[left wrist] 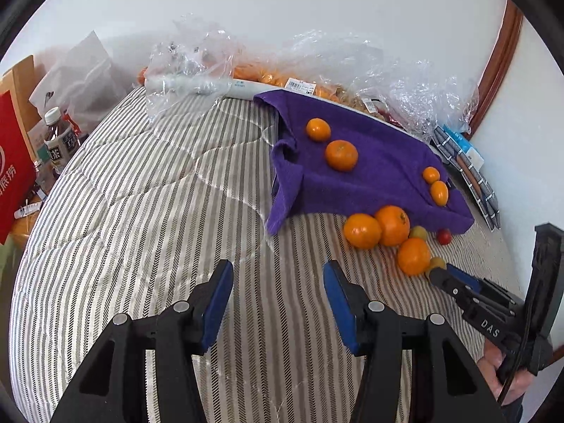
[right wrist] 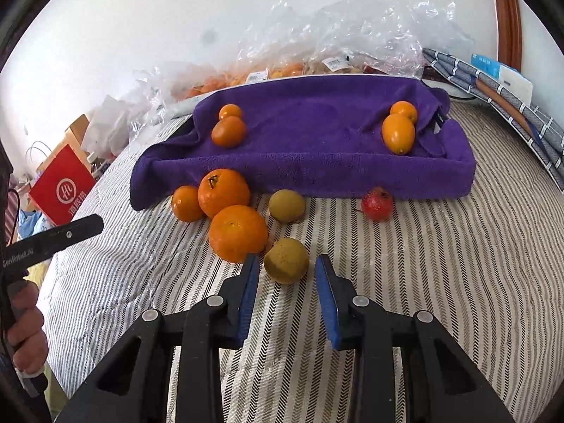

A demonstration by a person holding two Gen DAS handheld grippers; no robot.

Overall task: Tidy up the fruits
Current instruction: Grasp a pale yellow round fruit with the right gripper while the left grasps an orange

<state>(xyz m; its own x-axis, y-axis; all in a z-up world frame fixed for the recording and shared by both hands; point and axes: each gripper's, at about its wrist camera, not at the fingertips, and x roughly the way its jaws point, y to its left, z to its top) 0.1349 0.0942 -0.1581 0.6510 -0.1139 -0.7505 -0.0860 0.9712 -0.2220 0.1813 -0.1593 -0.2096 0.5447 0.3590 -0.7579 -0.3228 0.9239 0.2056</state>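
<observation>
A purple towel (right wrist: pixel 310 134) (left wrist: pixel 370 165) covers a tray on the striped bed. Two mandarins (right wrist: pixel 228 131) lie on its left side and two kumquats (right wrist: pixel 398 133) on its right. In front of it lie three oranges (right wrist: pixel 238 232) (left wrist: pixel 362 231), two yellow-green fruits (right wrist: pixel 286 260) and a small red fruit (right wrist: pixel 377 204). My right gripper (right wrist: pixel 286 262) is open, its fingertips on either side of the nearer yellow-green fruit, not closed on it. It also shows in the left wrist view (left wrist: pixel 440 273). My left gripper (left wrist: pixel 278 269) is open and empty over the bedcover.
Clear plastic bags (left wrist: pixel 197 56) with more fruit lie along the wall behind the towel. Folded striped cloth (right wrist: pixel 500 95) lies at the right. A red bag (left wrist: pixel 14 169) and a tea bottle (left wrist: pixel 60 141) stand beyond the bed's left edge.
</observation>
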